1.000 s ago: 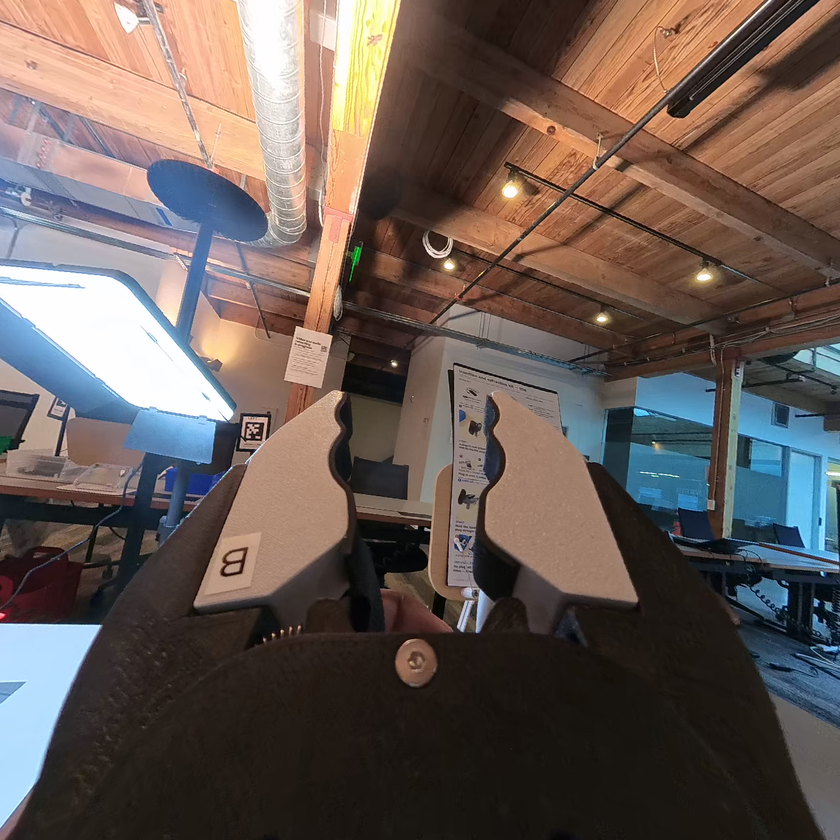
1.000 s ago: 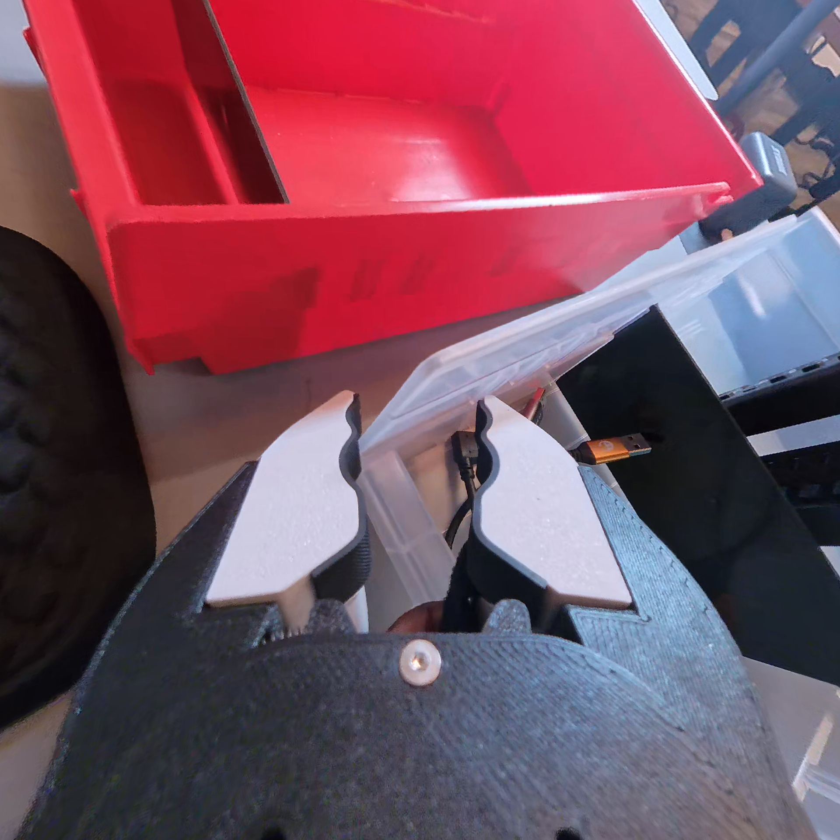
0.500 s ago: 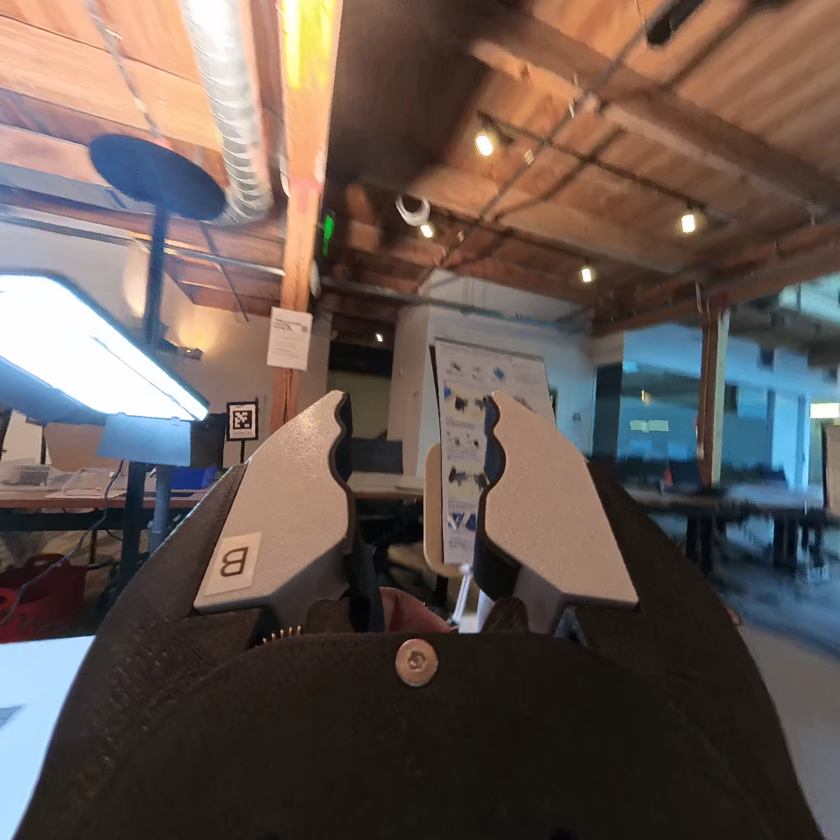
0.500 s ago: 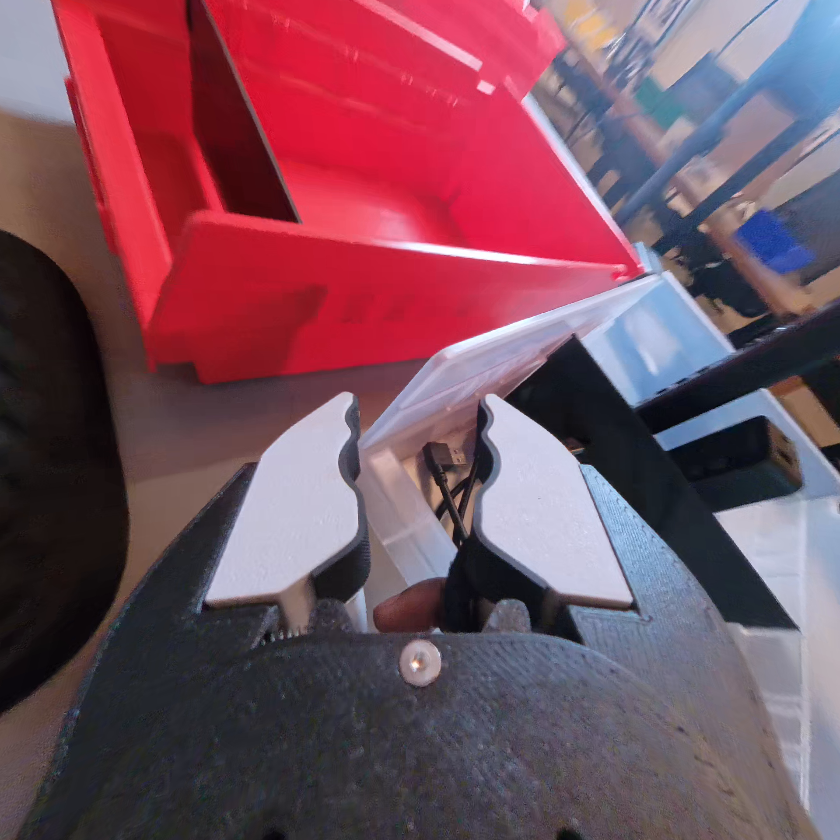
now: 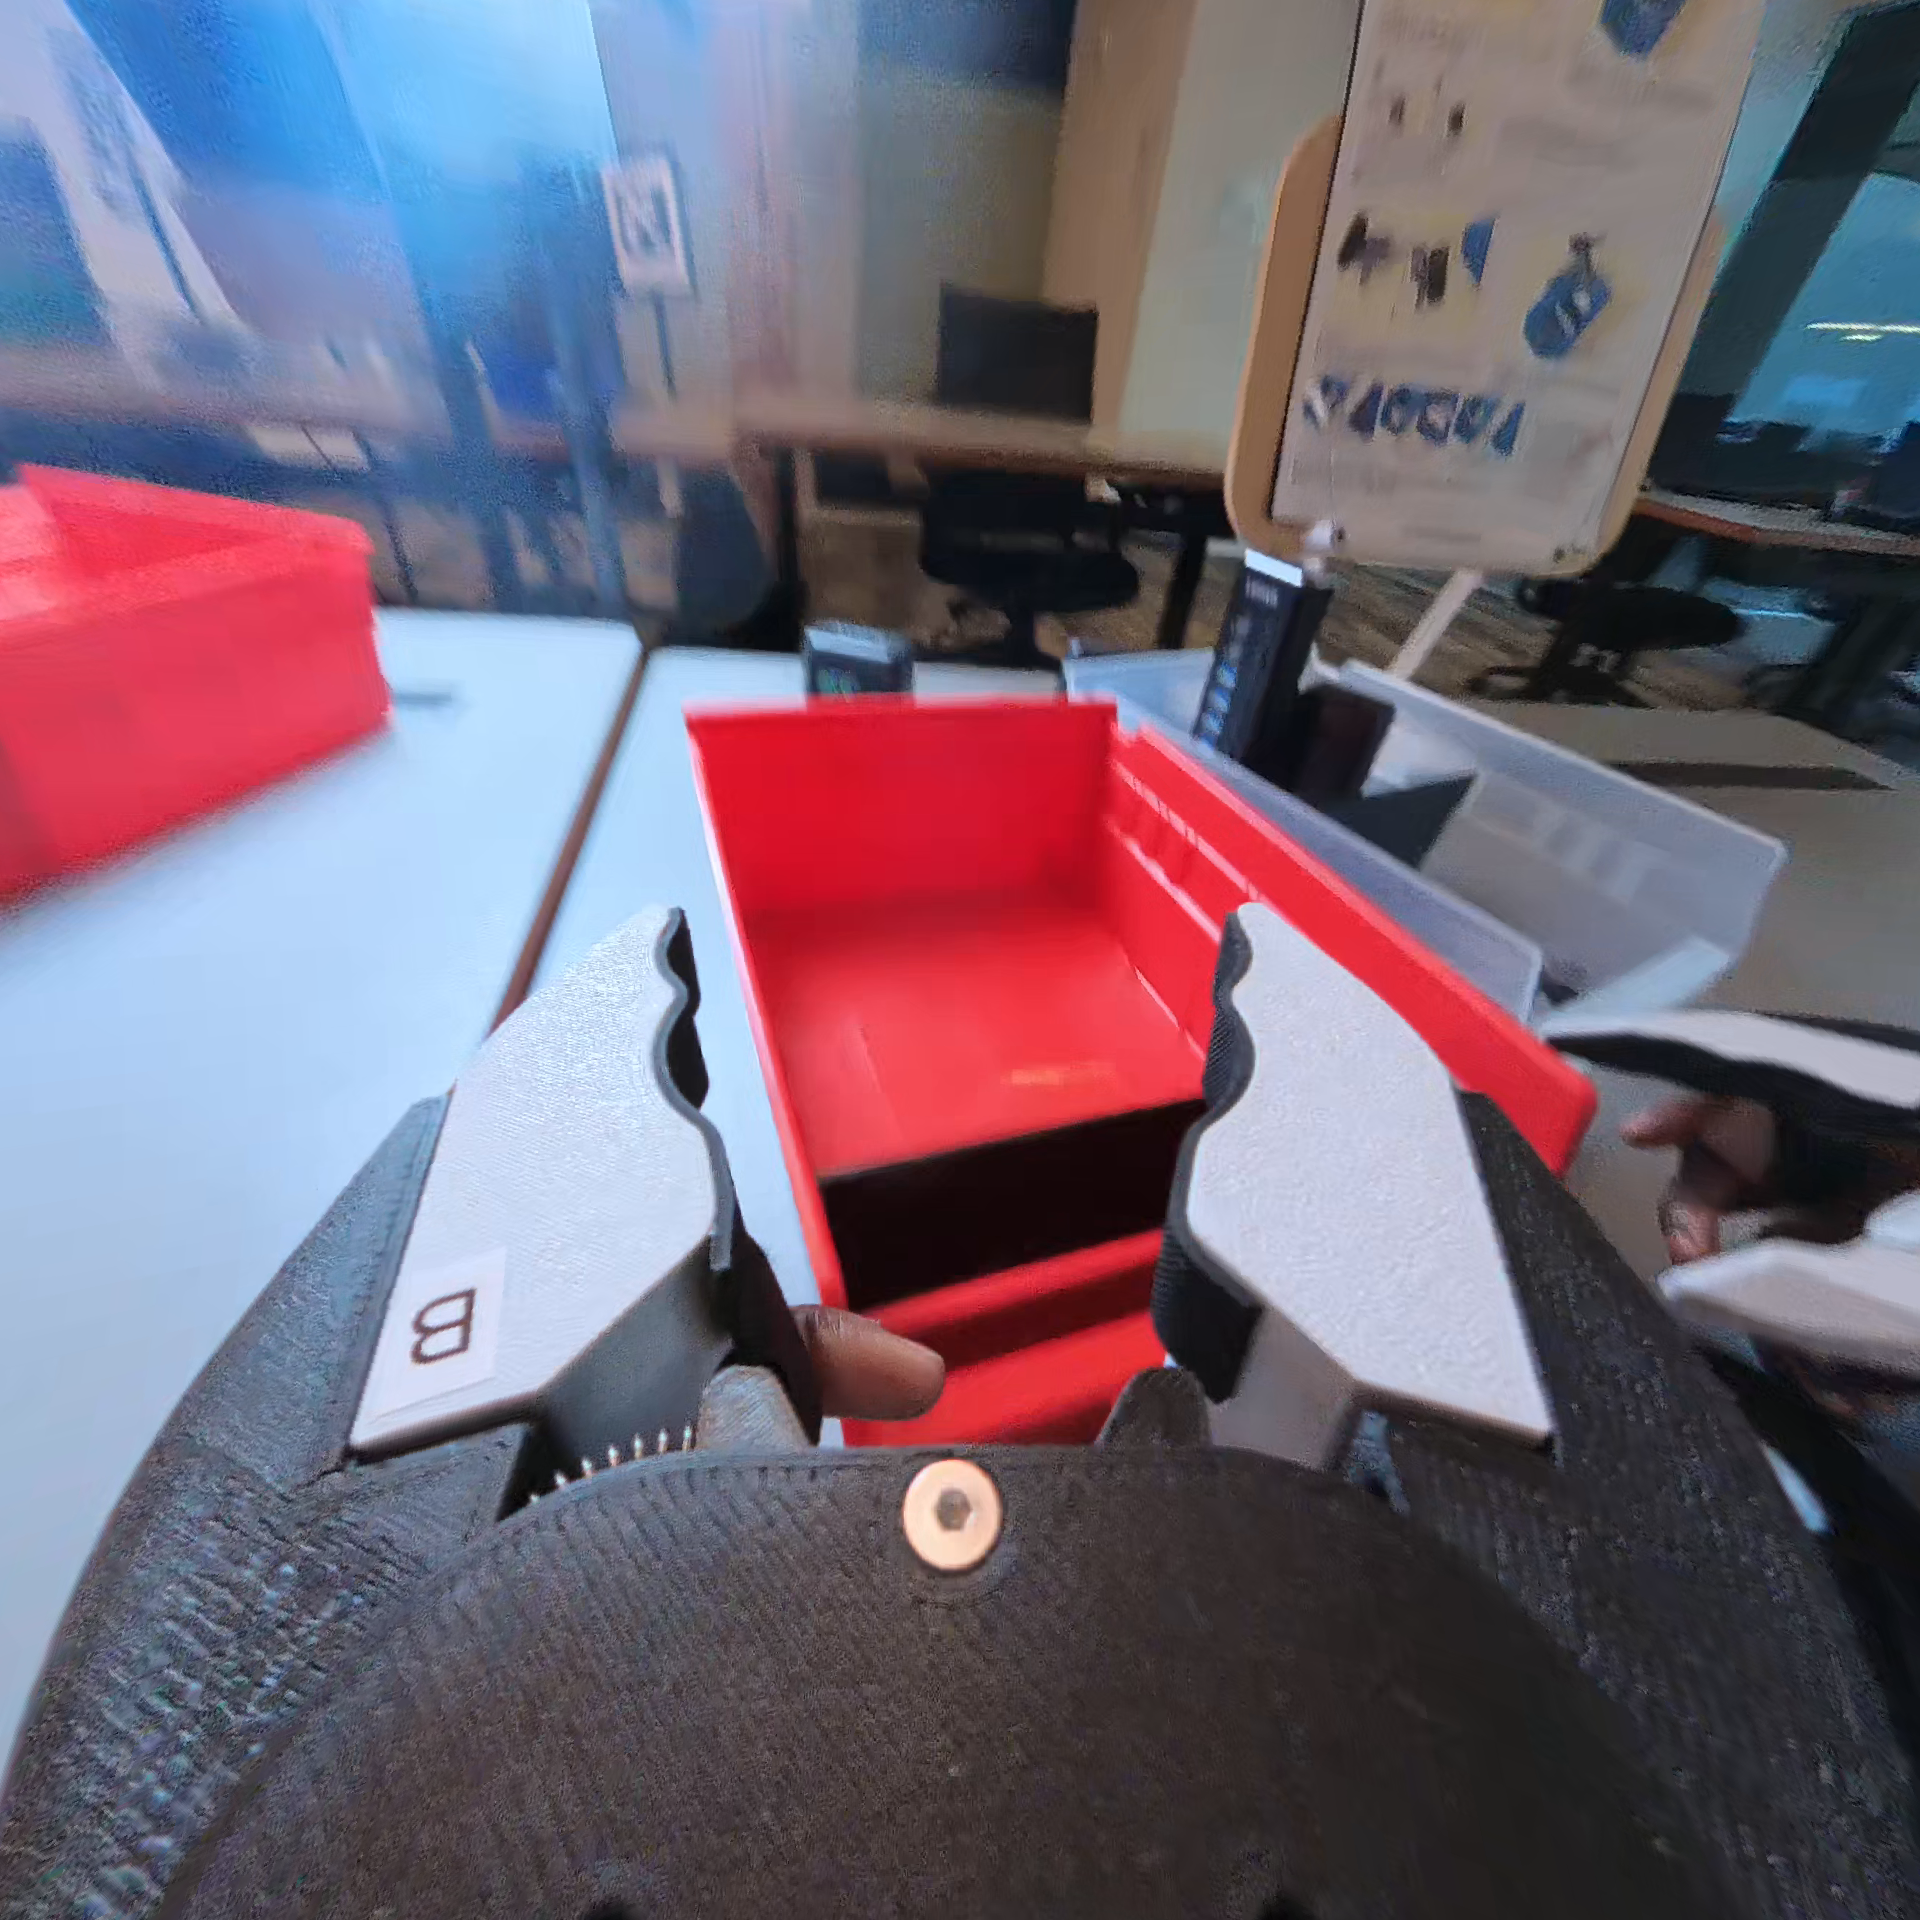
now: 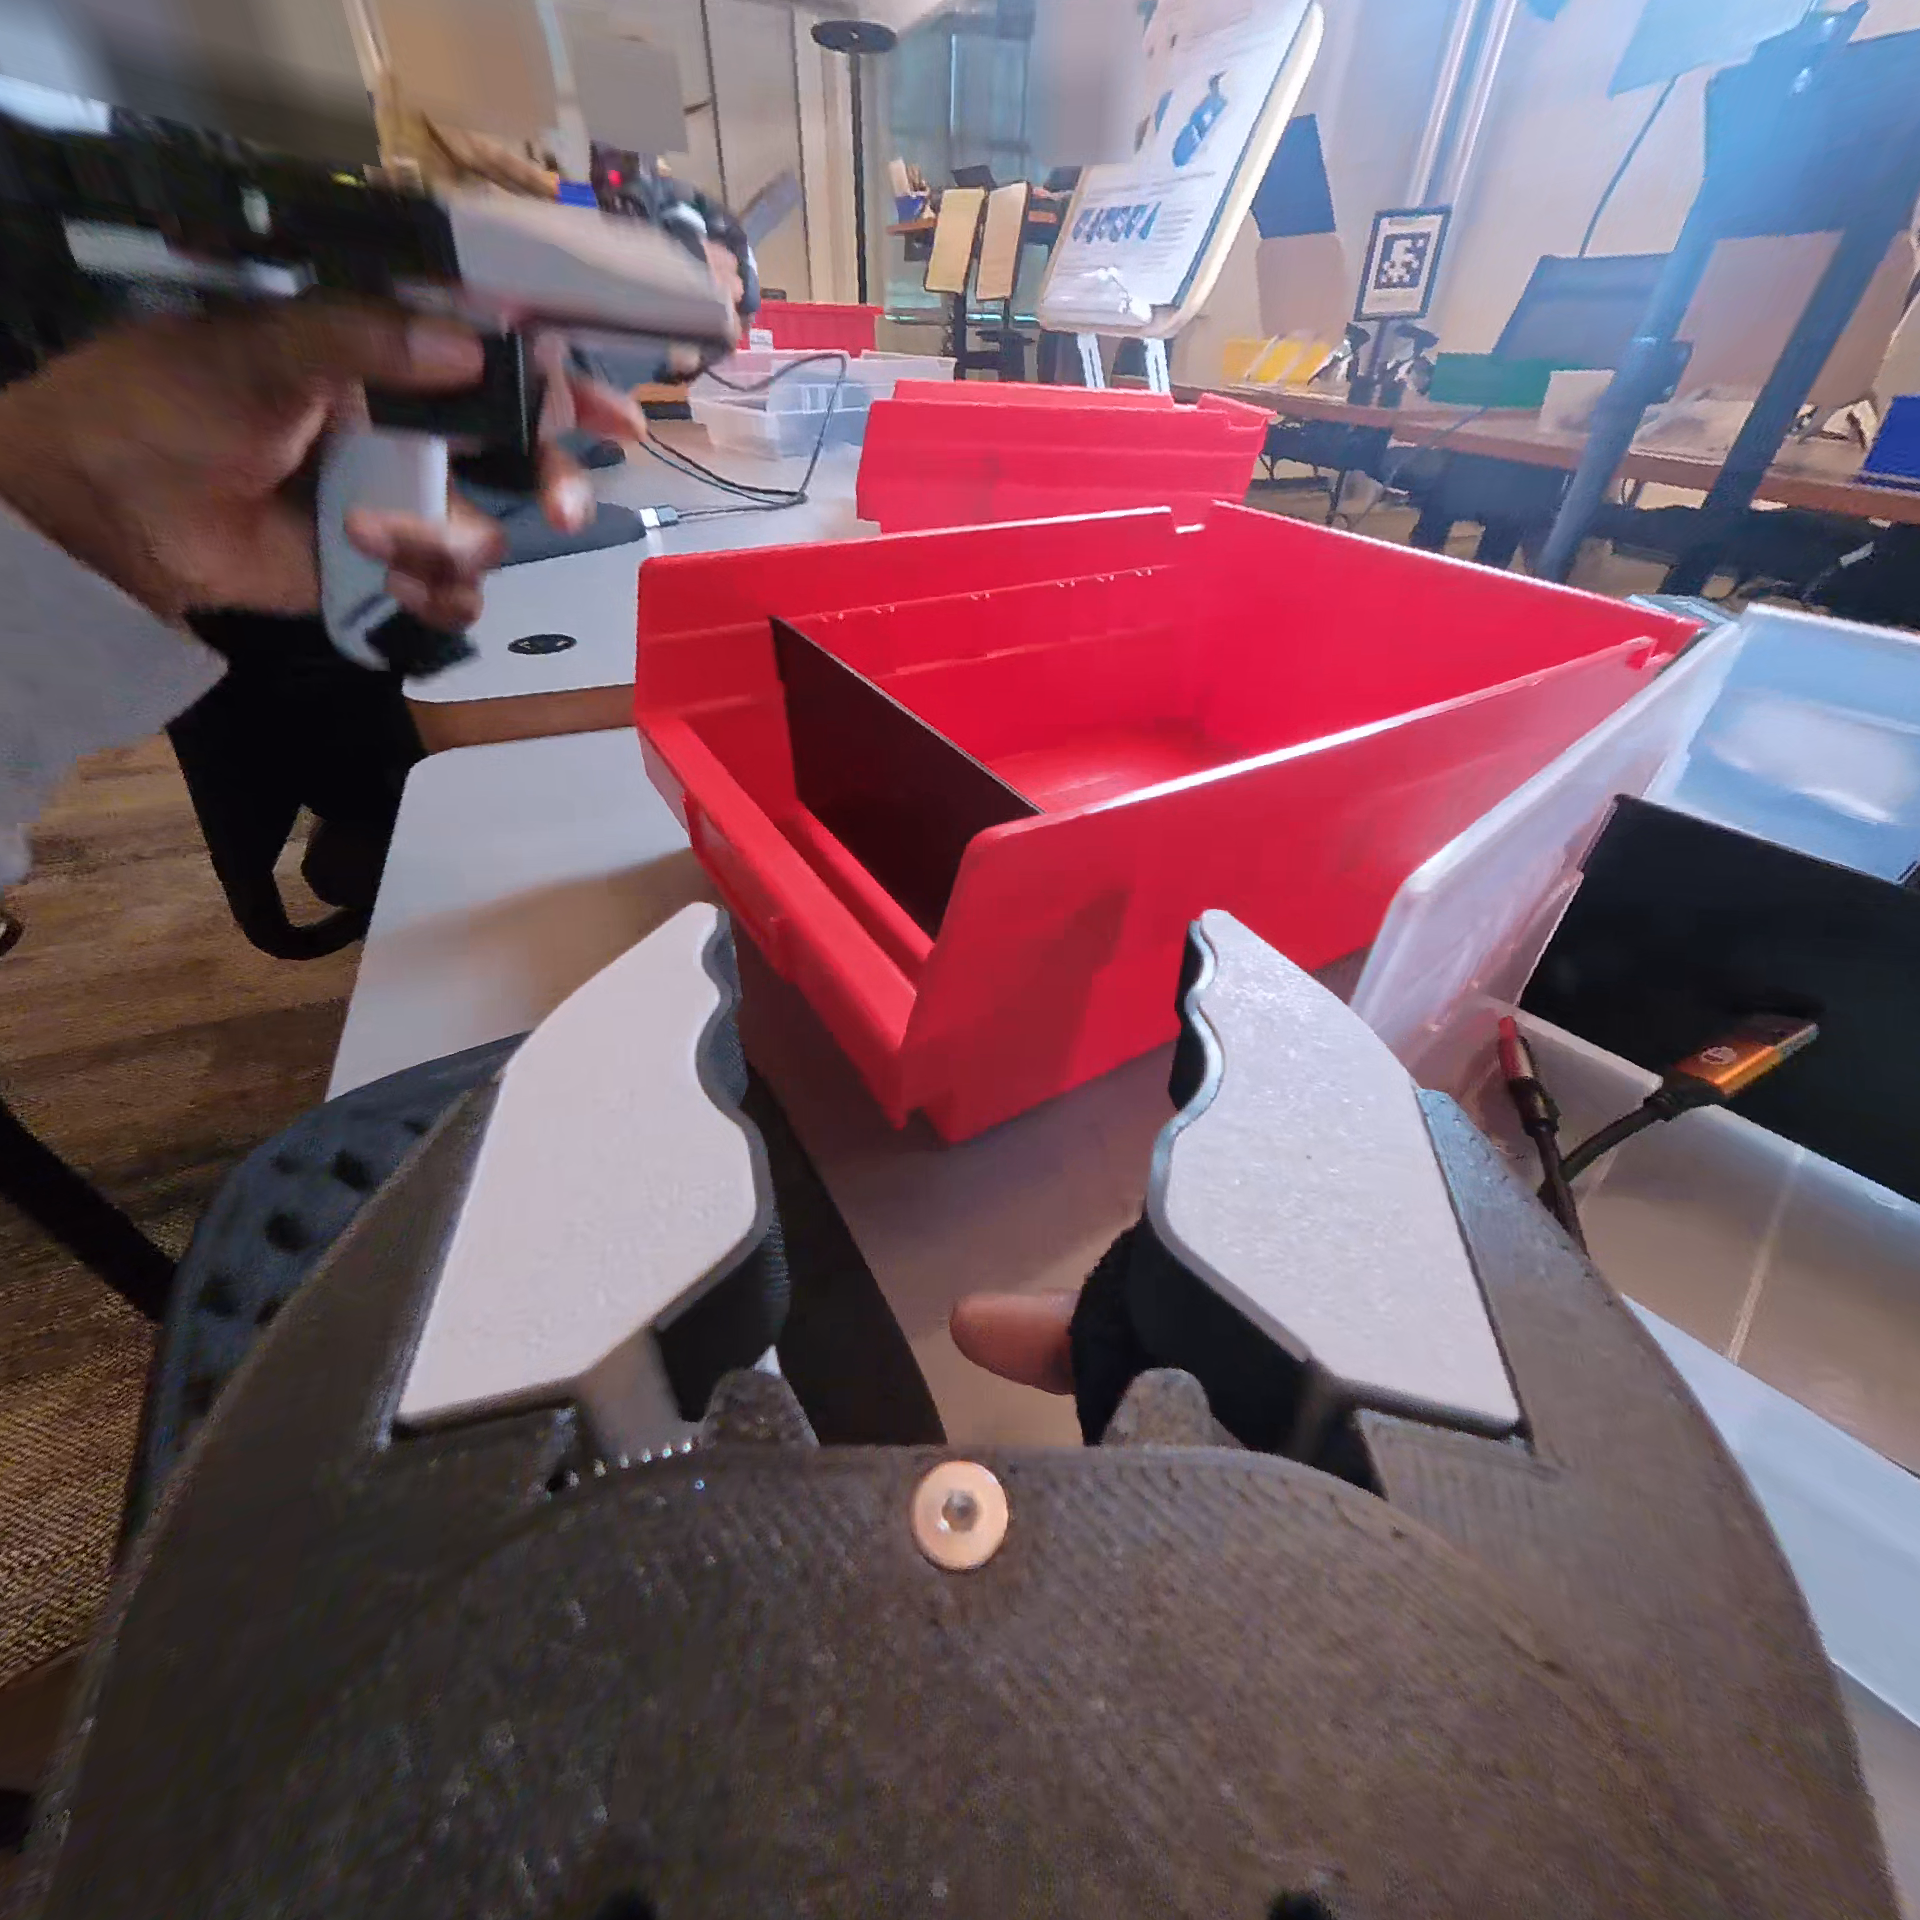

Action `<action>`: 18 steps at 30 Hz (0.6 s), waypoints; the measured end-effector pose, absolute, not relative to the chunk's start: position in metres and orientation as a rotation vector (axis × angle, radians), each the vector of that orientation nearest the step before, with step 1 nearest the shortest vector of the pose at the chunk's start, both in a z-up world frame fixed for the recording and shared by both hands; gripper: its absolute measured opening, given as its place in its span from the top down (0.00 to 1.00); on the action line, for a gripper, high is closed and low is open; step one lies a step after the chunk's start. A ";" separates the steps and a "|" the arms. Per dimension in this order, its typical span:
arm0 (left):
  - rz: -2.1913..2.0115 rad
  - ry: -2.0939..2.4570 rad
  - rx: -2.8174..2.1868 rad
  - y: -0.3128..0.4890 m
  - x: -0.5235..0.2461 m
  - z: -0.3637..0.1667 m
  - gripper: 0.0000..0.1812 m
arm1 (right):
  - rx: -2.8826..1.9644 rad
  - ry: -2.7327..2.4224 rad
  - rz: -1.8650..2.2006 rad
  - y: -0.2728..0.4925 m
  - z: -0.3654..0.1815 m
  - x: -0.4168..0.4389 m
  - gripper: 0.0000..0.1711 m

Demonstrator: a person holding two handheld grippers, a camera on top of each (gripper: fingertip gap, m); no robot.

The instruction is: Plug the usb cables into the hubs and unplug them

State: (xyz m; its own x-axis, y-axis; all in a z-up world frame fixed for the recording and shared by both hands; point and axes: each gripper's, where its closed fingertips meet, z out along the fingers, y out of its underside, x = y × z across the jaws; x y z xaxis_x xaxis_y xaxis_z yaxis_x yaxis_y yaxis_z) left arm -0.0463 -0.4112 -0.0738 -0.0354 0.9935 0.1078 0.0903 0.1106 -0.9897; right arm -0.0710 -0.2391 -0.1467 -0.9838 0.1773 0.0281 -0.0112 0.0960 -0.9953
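Both tongs are spread apart and carrying nothing, so your job now is the reach for a cable. From your right tongs [image 6: 956, 1039], the orange-tipped usb cable [image 6: 1725, 1060] lies just off to the right, its plug resting on the rim of the clear plastic bin [image 6: 1662, 1226], beside a black block. The red bin [image 6: 1039, 935] straight ahead holds no cable, so swing right past it. Come at the plug's shell, not the cord, and square it between the pads. Your left tongs [image 5: 951, 997] face the red bin; a dark hub [image 5: 1262, 665] stands beyond it to the right. Steady that hub before any push.
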 end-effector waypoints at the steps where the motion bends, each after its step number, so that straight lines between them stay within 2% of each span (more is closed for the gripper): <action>1: 1.044 -1.377 -1.192 -0.412 -0.046 -0.093 0.48 | -0.190 -2.226 1.995 -0.242 -0.149 -0.073 0.55; 4: 0.993 -1.447 -1.307 -0.410 -0.052 -0.142 0.48 | -0.227 -2.291 1.899 -0.252 -0.158 -0.079 0.60; 5: 1.000 -1.461 -1.361 -0.408 -0.054 -0.155 0.51 | -0.251 -2.292 1.868 -0.254 -0.160 -0.084 0.66; 6: 1.032 -1.475 -1.407 -0.408 -0.056 -0.164 0.59 | -0.274 -2.290 1.841 -0.256 -0.161 -0.089 0.74; 7: 1.145 -1.512 -1.405 -0.417 -0.057 -0.166 0.72 | -0.266 -2.305 1.826 -0.259 -0.162 -0.090 0.81; 9: 1.284 -1.547 -1.444 -0.425 -0.052 -0.165 0.89 | -0.345 -2.249 1.699 -0.257 -0.162 -0.109 0.86; 10: 1.359 -1.541 -1.438 -0.425 -0.050 -0.157 0.94 | -0.332 -2.208 1.660 -0.255 -0.158 -0.117 0.88; 14: 1.565 -1.472 -1.353 -0.408 -0.041 -0.110 0.94 | -0.287 -2.048 1.761 -0.245 -0.117 -0.126 0.91; 18: 1.769 -1.222 -1.144 -0.373 -0.034 -0.032 0.94 | -0.174 -1.787 1.843 -0.213 -0.059 -0.121 0.91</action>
